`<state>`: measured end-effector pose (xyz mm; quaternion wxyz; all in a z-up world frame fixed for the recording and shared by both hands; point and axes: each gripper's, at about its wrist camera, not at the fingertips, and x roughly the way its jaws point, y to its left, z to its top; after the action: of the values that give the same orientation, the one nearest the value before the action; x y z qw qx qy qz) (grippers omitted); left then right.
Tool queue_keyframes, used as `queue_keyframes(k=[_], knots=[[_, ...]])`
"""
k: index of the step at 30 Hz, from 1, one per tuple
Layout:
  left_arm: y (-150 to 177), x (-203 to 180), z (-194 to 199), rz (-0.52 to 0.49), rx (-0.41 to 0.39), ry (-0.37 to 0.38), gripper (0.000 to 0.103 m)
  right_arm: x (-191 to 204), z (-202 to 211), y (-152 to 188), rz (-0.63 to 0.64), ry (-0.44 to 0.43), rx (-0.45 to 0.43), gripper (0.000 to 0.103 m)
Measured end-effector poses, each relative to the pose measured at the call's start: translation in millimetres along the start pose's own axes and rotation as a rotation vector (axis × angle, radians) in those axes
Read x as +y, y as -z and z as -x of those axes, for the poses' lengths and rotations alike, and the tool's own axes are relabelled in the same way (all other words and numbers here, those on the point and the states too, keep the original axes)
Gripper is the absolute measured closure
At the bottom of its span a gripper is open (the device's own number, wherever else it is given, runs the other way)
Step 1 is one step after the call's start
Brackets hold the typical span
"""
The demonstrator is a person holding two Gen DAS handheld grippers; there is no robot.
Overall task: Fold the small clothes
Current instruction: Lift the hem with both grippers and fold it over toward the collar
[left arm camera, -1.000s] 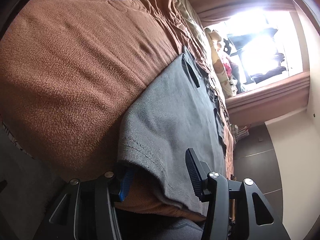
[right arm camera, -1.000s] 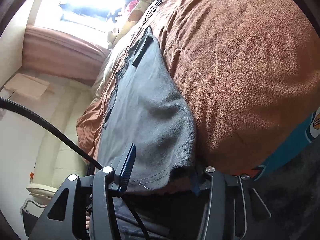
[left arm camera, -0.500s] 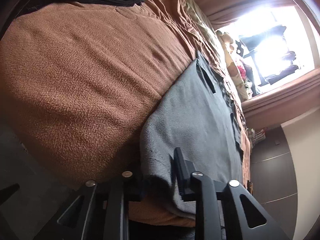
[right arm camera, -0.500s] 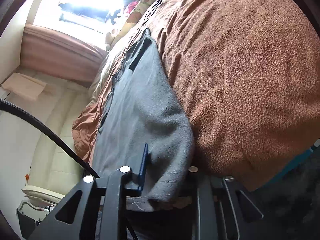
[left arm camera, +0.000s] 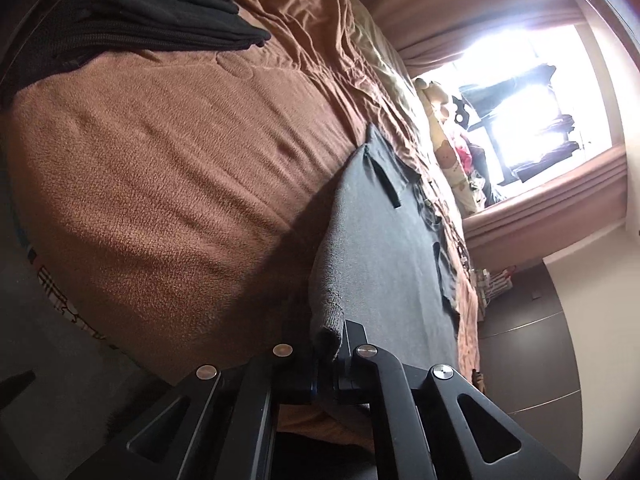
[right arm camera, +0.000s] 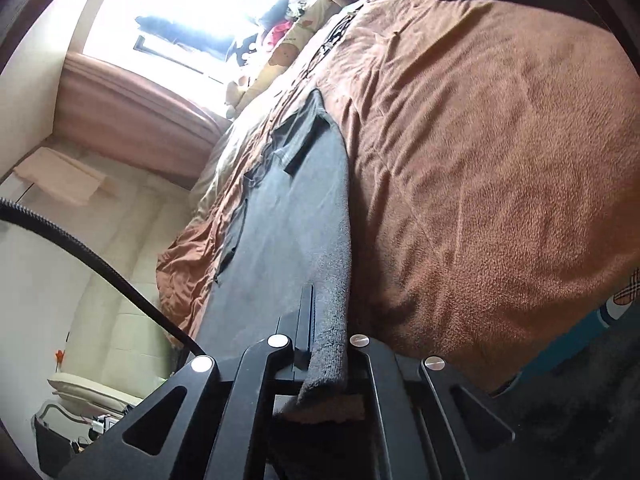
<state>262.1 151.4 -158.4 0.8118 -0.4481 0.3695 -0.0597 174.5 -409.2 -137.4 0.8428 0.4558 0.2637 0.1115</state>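
Both grippers clamped on the grey garment [left arm camera: 384,248], one at each near corner. L gripper [left arm camera: 329,356]: jaws pinched tight on a bunched fold of the hem; cloth sticks up just past the tips. R gripper [right arm camera: 326,344]: same story, jaws closed on a rolled edge of the fabric, a flap hanging down below the pads. Jaws on both sides have just been closing, w/ cloth between them throughout.

The garment runs away from me down the bed, spread over the brown fleece blanket [left arm camera: 160,184], near edge raised off it where I hold it, rest lying flat. Far end shows dark trim strips and an uneven edge; looks like shorts or a small top, can't say which from these angles.

Other stuff: stack of folded black clothes [left arm camera: 152,16] on the blanket at far left in L view, well apart from the grey piece. Plush toys [left arm camera: 444,120] by the bright window [left arm camera: 520,100] past the bed's far end. Black cable [right arm camera: 88,256] crosses the left of R view. Curtain [right arm camera: 132,120] under the window.
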Motion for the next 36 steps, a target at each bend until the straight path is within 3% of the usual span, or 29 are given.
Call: queue_keyframes(k=[15, 36], knots=[[-1, -40, 81, -0.016, -0.085, 0.222, 0.101, 42, 106, 3, 0.084, -0.143, -0.082, 0.103], [77, -45, 193, -0.075, -0.13, 0.374, 0.101, 18, 206, 57, 0.104, -0.18, -0.069, 0.103]])
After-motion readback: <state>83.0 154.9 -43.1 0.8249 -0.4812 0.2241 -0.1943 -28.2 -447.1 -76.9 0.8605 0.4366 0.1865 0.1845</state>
